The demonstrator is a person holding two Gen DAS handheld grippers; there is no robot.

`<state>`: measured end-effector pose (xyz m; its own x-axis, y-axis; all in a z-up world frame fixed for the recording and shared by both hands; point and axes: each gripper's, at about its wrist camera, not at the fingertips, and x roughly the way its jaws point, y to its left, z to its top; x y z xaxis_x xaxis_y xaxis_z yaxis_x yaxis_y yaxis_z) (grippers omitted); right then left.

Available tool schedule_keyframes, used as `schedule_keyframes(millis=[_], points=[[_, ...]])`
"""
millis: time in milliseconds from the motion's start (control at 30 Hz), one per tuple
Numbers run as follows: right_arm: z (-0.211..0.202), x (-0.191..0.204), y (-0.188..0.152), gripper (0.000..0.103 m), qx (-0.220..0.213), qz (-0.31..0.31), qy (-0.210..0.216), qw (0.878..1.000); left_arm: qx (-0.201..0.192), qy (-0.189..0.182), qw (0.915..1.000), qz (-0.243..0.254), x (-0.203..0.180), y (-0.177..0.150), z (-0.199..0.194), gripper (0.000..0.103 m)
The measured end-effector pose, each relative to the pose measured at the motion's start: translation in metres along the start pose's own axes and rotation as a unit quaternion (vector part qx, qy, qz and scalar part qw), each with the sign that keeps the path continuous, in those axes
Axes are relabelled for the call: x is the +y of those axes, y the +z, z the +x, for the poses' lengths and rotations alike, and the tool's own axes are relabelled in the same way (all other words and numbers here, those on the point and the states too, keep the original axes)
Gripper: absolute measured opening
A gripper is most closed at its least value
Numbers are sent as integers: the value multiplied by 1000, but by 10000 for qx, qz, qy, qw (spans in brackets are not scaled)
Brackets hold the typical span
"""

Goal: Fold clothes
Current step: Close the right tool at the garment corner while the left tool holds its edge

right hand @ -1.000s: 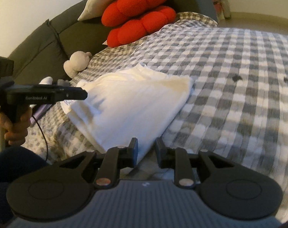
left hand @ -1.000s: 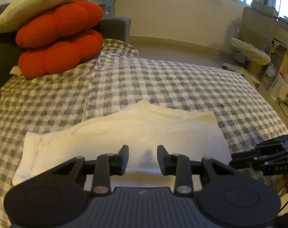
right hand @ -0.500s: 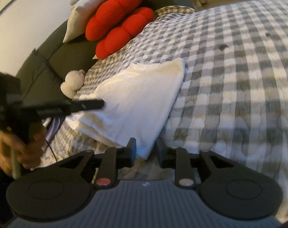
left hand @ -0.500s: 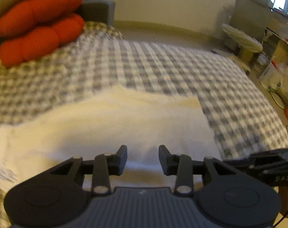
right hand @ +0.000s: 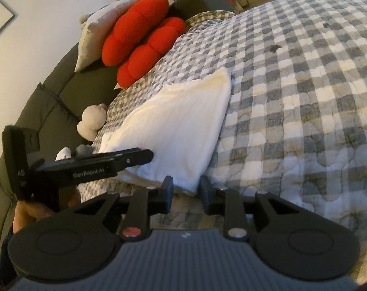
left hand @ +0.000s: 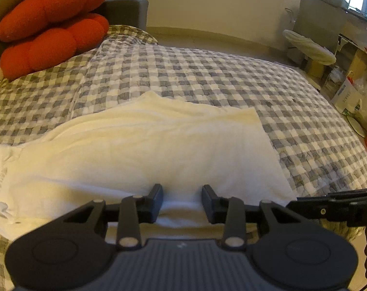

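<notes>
A folded white garment [left hand: 144, 150] lies on the grey checked bed cover [left hand: 207, 80]; it also shows in the right wrist view [right hand: 178, 131]. My left gripper [left hand: 182, 201] is open and empty, its fingertips at the garment's near edge about mid-length. My right gripper [right hand: 185, 191] is open and empty, its fingertips just short of the garment's near right corner. The left gripper also shows in the right wrist view [right hand: 144, 156], over the garment's near edge. The right gripper's tip shows in the left wrist view [left hand: 304, 203].
Red lobed cushions [left hand: 50, 31] and a beige pillow [right hand: 96, 36] lean on the dark sofa back [right hand: 47, 101]. A small plush toy [right hand: 92, 121] sits by the sofa. Boxes and clutter [left hand: 346, 92] stand on the floor past the bed's right side.
Both grippers moved closer to the garment's near edge and stayed open. The right wrist view tilted and swung toward the garment's corner. The garment has not moved.
</notes>
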<state>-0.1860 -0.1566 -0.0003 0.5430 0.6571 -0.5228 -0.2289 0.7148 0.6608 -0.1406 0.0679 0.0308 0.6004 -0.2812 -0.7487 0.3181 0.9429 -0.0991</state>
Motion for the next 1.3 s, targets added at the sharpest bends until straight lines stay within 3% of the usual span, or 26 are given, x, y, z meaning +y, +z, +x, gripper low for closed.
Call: schedule_keyframes(millis=[167, 333, 567, 833, 933, 1033, 1067, 1133, 1300], points=[[8, 4, 4, 27, -147, 45, -89, 9998, -51, 33, 10000, -6, -3, 1, 2, 37], [14, 9, 2, 8, -312, 31, -309, 9990, -81, 15, 10000, -4, -2, 0, 2, 37], [10, 28, 5, 8, -662, -237, -466, 9964, -101, -27, 9999, -54, 1, -1, 0, 37], [10, 16, -2, 8, -413, -164, -529, 9976, -116, -22, 9999, -21, 1, -2, -2, 37], [8, 16, -4, 14, -308, -332, -432, 9980, -121, -33, 9999, -18, 0, -2, -2, 37], [10, 18, 0, 19, -353, -605, -634, 9955, -125, -35, 9999, -4, 0, -2, -2, 38], [10, 17, 3, 22, -391, -655, -657, 9949, -125, -32, 9999, 3, 0, -2, -2, 38], [12, 12, 11, 40, -448, -669, -587, 9950, -125, -27, 9999, 19, -1, -2, -2, 39], [22, -3, 42, 42, -468, -637, -541, 9954, -120, -20, 9999, 51, -2, -2, -1, 40]])
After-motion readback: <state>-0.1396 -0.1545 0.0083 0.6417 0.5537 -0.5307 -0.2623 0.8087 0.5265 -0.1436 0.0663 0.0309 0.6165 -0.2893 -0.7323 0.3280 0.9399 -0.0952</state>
